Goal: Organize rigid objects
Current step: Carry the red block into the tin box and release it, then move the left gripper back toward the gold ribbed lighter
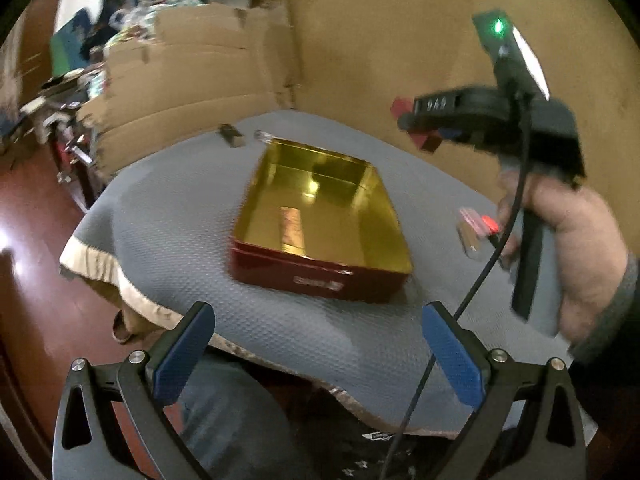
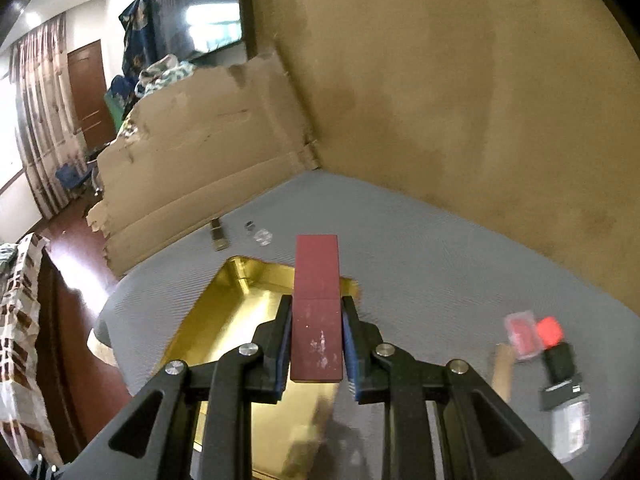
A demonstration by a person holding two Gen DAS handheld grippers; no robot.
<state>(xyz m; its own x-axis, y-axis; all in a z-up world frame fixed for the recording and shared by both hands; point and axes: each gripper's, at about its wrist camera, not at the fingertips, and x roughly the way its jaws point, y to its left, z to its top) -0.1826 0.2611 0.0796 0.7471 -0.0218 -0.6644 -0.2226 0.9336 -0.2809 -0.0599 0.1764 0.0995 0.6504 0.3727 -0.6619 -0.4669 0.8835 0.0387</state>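
Right wrist view: right gripper (image 2: 316, 344) pinches a dark red flat block (image 2: 317, 312) above the open gold-lined tin (image 2: 208, 332). Left gripper (image 1: 318, 356) hangs spread wide, holding nothing, near the tin on a grey mat (image 1: 280, 336).

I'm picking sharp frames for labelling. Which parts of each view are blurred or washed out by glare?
Left wrist view: right gripper and hand motion-smeared, tin soft, glare on its gold floor. Right wrist view: red block crisp, small items at right blurred, window blown out.
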